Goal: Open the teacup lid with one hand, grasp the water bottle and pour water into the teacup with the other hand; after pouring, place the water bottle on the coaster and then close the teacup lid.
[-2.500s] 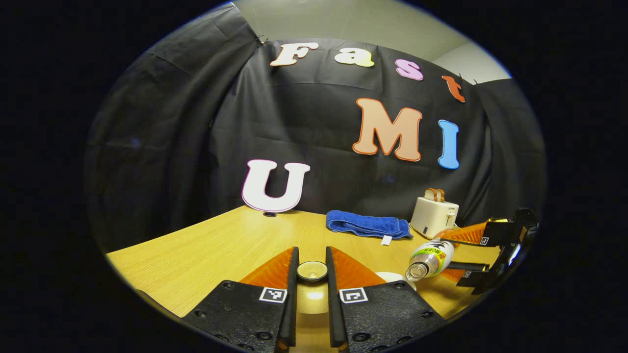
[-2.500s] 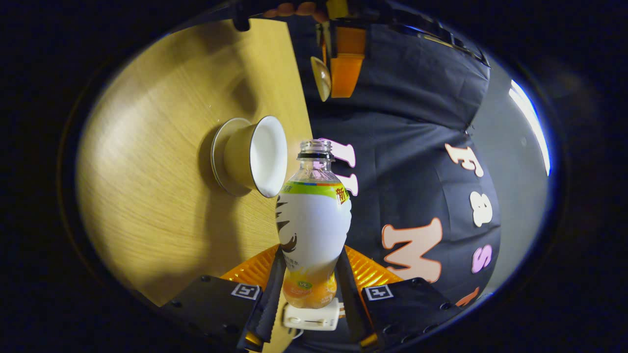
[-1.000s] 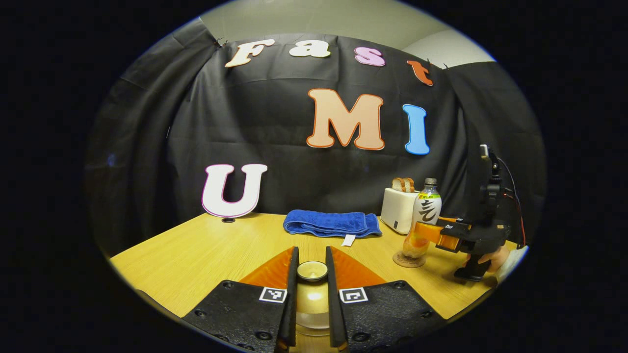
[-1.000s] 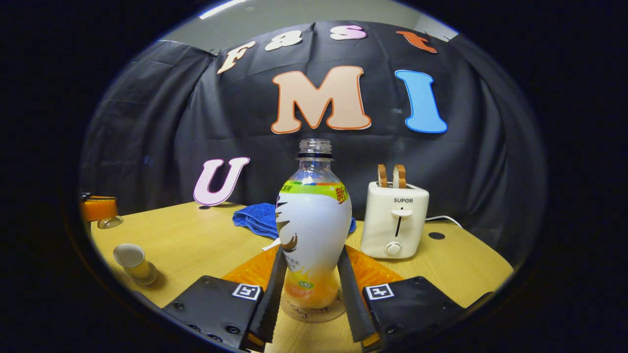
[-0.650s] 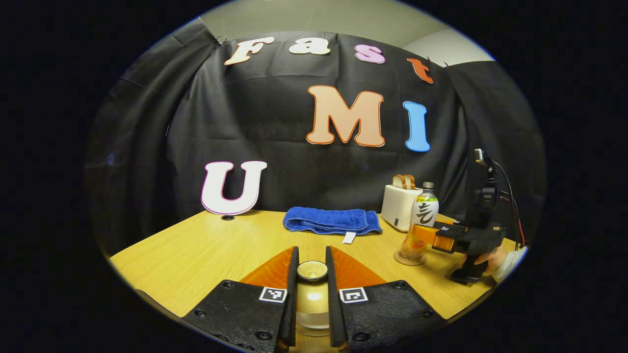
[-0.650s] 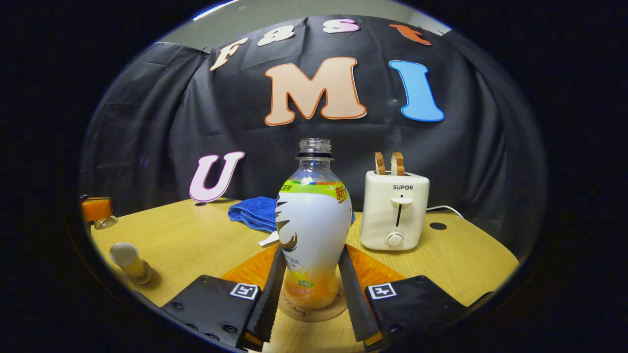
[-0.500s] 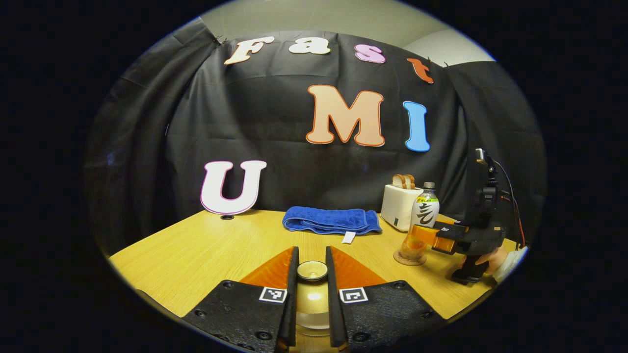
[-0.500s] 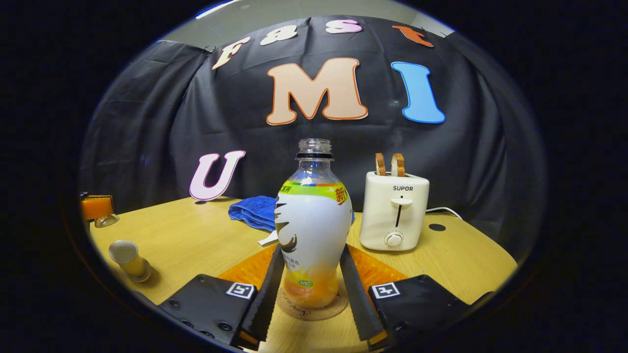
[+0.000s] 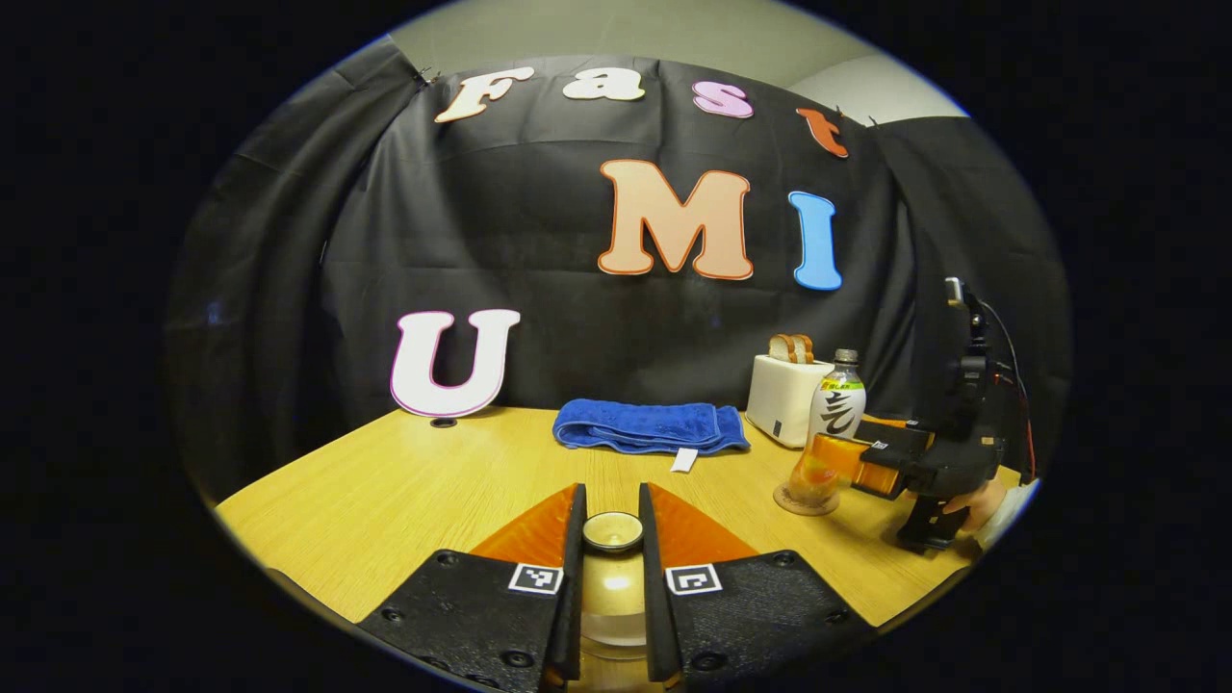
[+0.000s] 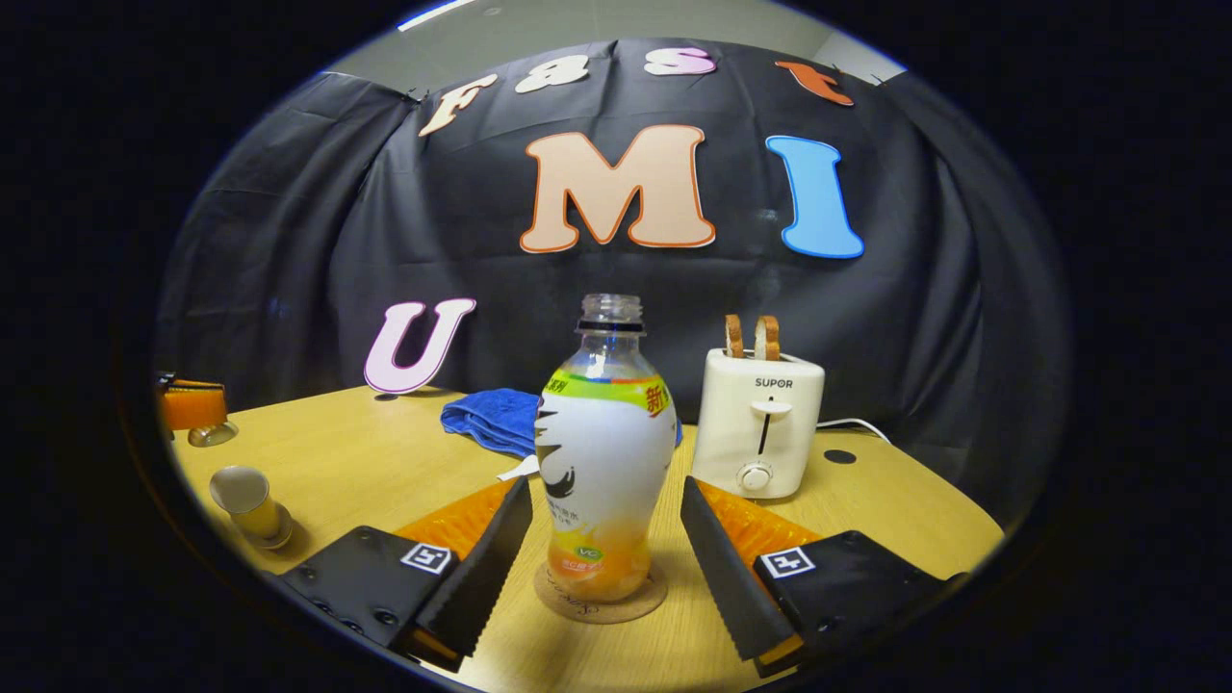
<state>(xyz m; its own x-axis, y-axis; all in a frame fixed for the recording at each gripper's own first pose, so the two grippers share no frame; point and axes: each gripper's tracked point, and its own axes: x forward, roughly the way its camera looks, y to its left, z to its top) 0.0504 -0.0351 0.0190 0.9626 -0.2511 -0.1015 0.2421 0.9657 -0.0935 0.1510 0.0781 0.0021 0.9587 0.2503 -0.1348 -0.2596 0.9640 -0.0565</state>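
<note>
The water bottle (image 10: 604, 452), capless with a white and orange label, stands upright on the round cork coaster (image 10: 602, 594). My right gripper (image 10: 606, 493) is open, its fingers standing apart on either side of the bottle without touching it. The small beige teacup (image 10: 246, 502) sits uncovered at the far left of the right gripper view. My left gripper (image 9: 612, 500) is shut on the knob of the teacup lid (image 9: 612, 532), held above the table. In the left gripper view the bottle (image 9: 835, 412) and coaster (image 9: 807, 501) stand at the right, with the right gripper (image 9: 826, 460) around them.
A white toaster (image 10: 758, 423) with two bread slices stands just behind and right of the bottle. A folded blue towel (image 10: 486, 420) lies at the back of the wooden table (image 10: 385, 462). A hand (image 9: 972, 500) holds the right gripper near the table's right edge.
The bottle went from tilted over the teacup to upright on the coaster. In the last half second the right gripper's fingers spread and let it go. The left gripper still holds the lid.
</note>
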